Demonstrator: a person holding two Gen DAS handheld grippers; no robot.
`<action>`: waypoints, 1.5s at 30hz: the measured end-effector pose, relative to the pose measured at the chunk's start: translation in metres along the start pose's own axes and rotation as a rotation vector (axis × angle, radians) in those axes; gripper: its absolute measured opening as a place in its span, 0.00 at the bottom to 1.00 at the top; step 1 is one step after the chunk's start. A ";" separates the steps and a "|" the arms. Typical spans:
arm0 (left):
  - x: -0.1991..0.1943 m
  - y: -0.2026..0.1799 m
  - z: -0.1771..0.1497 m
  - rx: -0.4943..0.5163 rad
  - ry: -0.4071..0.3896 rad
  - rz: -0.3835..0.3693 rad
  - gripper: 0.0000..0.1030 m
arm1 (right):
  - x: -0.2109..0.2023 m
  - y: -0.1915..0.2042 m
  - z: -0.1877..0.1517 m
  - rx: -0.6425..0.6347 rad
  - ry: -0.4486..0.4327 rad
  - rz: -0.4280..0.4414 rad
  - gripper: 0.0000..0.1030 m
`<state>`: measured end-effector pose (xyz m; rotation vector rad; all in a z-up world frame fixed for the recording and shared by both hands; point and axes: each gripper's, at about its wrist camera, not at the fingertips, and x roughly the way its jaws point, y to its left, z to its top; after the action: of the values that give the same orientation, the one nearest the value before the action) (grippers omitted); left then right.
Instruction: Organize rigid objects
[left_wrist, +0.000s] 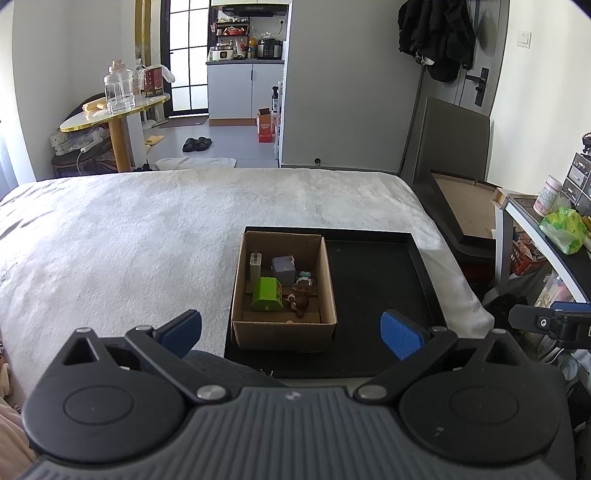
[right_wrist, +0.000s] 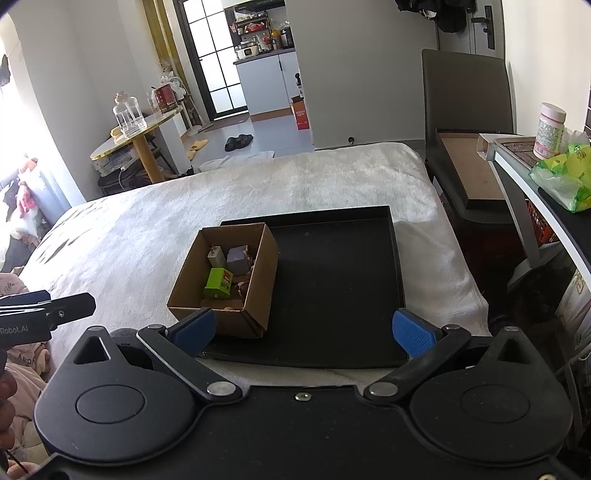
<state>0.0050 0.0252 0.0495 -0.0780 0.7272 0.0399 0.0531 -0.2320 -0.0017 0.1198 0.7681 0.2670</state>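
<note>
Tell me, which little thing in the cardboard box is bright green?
The house-shaped green block, at the near left of the cardboard box. Behind it stand a white charger plug and a greyish-purple cube; brown figurines lie beside it.

A cardboard box (left_wrist: 283, 291) sits in the left part of a black tray (left_wrist: 384, 302) on a white blanket (left_wrist: 147, 236). Inside the box, a green block (left_wrist: 266, 294) lies nearest, a white charger (left_wrist: 255, 266) and grey cube (left_wrist: 283, 268) behind it, small figurines (left_wrist: 301, 291) to its right. The left gripper (left_wrist: 291, 334) hangs before the box, jaws spread wide.
</note>
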 end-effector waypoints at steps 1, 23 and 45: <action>0.000 0.000 0.000 -0.001 0.001 0.000 1.00 | 0.000 0.000 0.000 -0.002 0.000 0.000 1.00; 0.001 -0.001 -0.001 0.004 0.001 0.003 1.00 | 0.000 0.002 -0.004 -0.007 0.007 0.001 1.00; 0.004 -0.004 -0.002 0.009 0.008 -0.001 1.00 | 0.003 -0.001 -0.006 0.000 0.015 -0.003 1.00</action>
<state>0.0069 0.0210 0.0451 -0.0696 0.7355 0.0356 0.0510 -0.2319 -0.0076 0.1164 0.7827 0.2656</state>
